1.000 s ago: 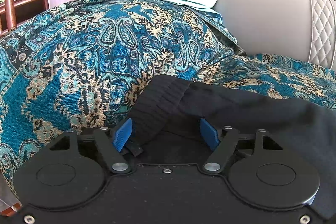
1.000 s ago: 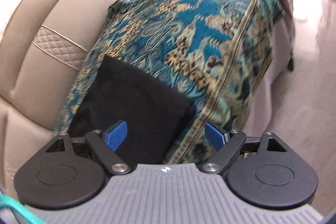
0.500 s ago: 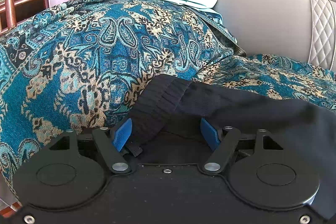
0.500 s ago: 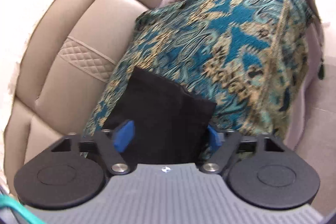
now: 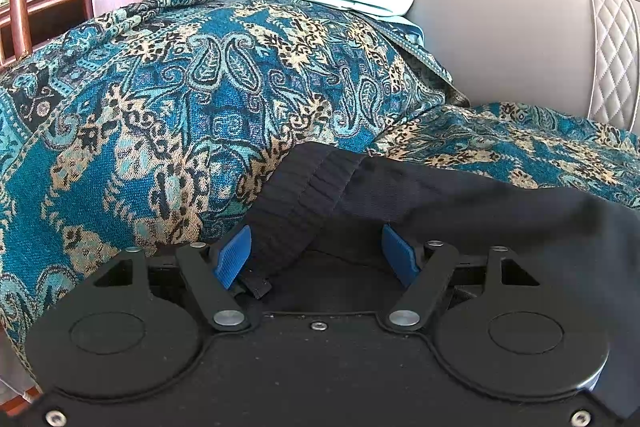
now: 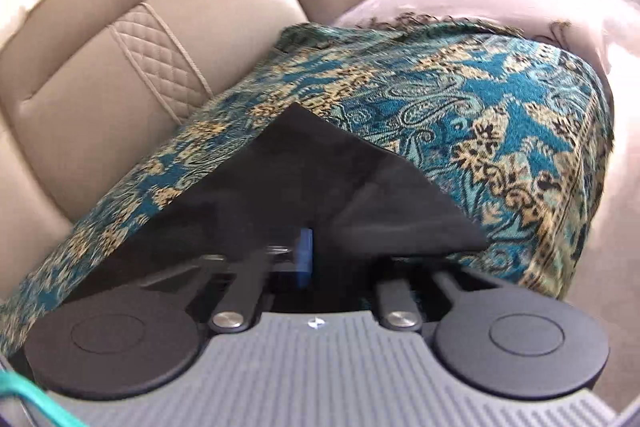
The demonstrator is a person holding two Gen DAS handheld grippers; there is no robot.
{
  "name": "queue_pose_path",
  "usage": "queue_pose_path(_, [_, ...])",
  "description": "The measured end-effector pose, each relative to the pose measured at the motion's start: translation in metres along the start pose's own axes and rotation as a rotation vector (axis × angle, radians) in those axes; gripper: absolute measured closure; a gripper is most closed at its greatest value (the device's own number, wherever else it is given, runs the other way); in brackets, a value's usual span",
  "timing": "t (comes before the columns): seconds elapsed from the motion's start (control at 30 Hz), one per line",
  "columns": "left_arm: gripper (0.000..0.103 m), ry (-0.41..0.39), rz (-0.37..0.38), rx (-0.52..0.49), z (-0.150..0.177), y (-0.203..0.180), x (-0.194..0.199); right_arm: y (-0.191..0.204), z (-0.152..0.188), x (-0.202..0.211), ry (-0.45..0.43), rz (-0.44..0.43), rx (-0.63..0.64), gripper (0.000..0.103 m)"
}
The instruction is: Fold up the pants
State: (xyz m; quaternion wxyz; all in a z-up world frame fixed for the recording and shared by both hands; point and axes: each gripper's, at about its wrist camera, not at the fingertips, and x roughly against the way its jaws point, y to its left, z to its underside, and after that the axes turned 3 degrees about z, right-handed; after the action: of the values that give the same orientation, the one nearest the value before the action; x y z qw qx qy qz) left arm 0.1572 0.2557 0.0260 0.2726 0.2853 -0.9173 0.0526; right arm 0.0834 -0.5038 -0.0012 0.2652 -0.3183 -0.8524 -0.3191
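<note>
The black fabric pants [image 5: 460, 195] lie on the teal paisley woven throw [image 5: 160, 99] over the beige leather sofa [image 6: 120, 67]. The left gripper [image 5: 316, 251] is unchanged: wide, ribbed waistband [image 5: 296, 199] between its blue pads [image 5: 234, 255]. The right gripper [image 6: 320, 251], wide a second ago, has now closed on the pants' hem, lifting a black corner ahead of its fingers.

Right hand-held gripper [image 6: 316, 259] clamped on black pants [image 6: 288, 179]
</note>
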Motion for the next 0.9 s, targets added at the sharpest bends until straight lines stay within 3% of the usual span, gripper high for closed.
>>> queue_pose_path(0.17, [0.032, 0.000, 0.001, 0.001, 0.000, 0.000, 0.000, 0.047, -0.003, 0.002, -0.005, -0.050, -0.039, 0.096])
queue_pose_path(0.33, [0.030, 0.000, 0.011, 0.015, 0.000, 0.002, 0.000, 0.155, 0.031, 0.024, -0.021, -0.205, 0.191, 0.097])
queue_pose_path(0.43, [0.028, 0.002, 0.018, 0.030, 0.000, 0.003, 0.000, 0.231, 0.083, 0.049, 0.011, -0.371, 0.386, 0.097])
queue_pose_path(0.6, [0.024, 0.001, 0.036, 0.045, 0.001, 0.005, 0.001, 0.320, 0.218, 0.094, 0.108, -0.561, 0.790, 0.097])
queue_pose_path(0.67, [0.021, 0.001, 0.051, 0.056, 0.001, 0.007, 0.001, 0.333, 0.263, 0.107, 0.115, -0.585, 0.920, 0.097])
queue_pose_path(0.77, [0.008, 0.006, 0.104, 0.061, 0.002, 0.009, 0.001, 0.342, 0.314, 0.140, -0.068, -0.558, 1.123, 0.095])
queue_pose_path(0.9, [0.003, 0.009, 0.134, 0.060, 0.003, 0.009, 0.000, 0.338, 0.331, 0.153, -0.102, -0.561, 1.139, 0.095])
